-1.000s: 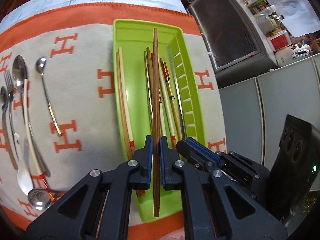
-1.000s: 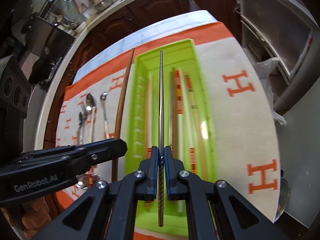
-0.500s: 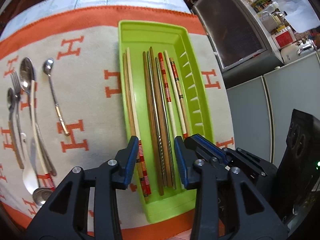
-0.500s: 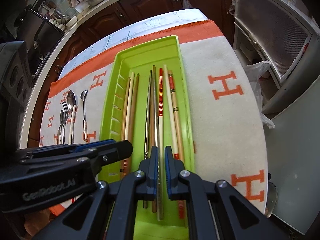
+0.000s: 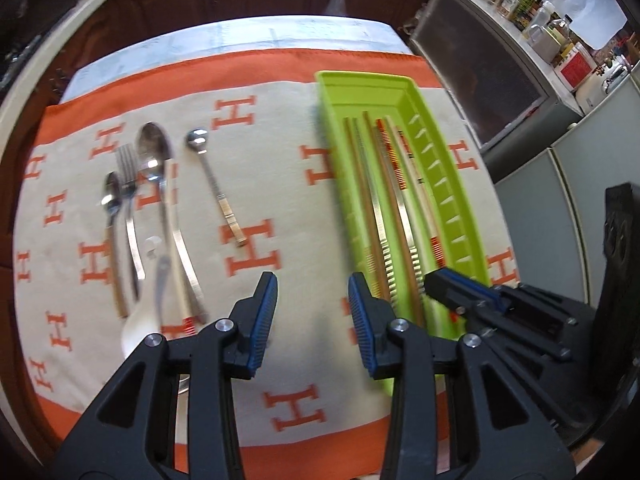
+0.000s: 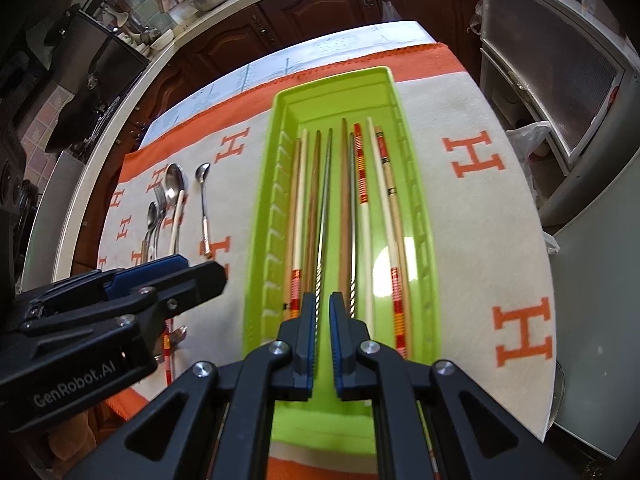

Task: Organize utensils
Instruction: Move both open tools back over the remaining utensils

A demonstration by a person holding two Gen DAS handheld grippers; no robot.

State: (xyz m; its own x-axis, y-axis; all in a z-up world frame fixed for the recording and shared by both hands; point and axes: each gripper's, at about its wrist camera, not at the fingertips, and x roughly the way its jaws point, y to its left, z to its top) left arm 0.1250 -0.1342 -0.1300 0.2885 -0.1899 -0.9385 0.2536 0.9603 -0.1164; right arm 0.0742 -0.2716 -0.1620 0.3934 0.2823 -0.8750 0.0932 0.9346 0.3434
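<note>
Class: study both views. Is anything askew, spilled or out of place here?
Nothing is spilled or damaged. The chopsticks lie lengthwise in the green tray. The spoons and fork lie outside it on the cloth, overlapping in a loose pile.

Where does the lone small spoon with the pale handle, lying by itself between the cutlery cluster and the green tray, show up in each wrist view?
Left wrist: small spoon lies left of centre, bowl far, right of the cutlery cluster.
Right wrist: the spoon sits at mid-left, just left of the green tray.
Shared landmark: the green tray, on the spoon's right in both views.
</note>
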